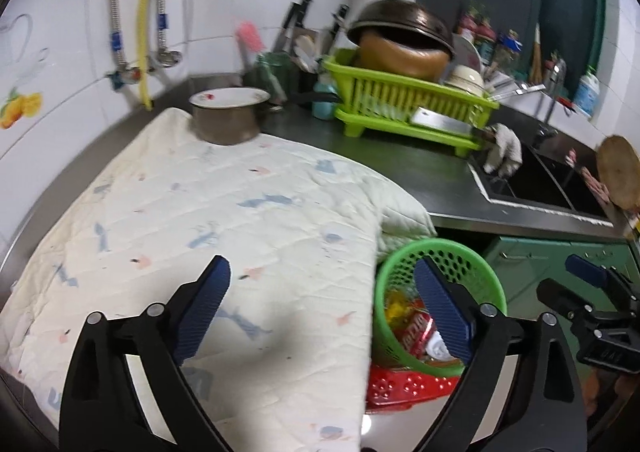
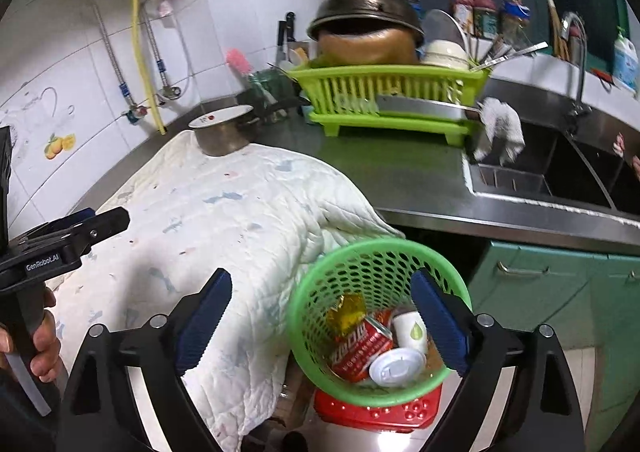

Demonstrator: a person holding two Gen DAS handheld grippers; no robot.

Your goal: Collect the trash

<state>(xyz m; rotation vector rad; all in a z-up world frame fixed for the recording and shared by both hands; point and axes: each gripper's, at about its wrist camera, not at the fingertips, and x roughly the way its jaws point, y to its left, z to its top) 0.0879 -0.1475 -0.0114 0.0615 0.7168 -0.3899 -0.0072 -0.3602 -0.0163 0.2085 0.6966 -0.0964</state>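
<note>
A green mesh basket (image 2: 320,284) stands on a red stool (image 2: 400,410) beside the counter; it also shows in the left wrist view (image 1: 460,256). Inside lie a red can (image 2: 360,348), a yellow wrapper (image 2: 346,310), a small white cup (image 2: 410,332) and a white lid (image 2: 396,366). My right gripper (image 2: 320,328) is open and empty above the basket's left side. My left gripper (image 1: 322,312) is open and empty over the quilted cloth's (image 1: 224,212) edge. The right gripper also shows in the left wrist view (image 1: 592,292), and the left in the right wrist view (image 2: 92,228).
A steel pot (image 1: 228,120) with a plate on top stands on the cloth's far end. A green dish rack (image 1: 404,96) with bowls and a cleaver sits on the steel counter (image 1: 400,168). A sink (image 2: 560,172) with a rag is right. Green cabinets (image 2: 560,284) are below.
</note>
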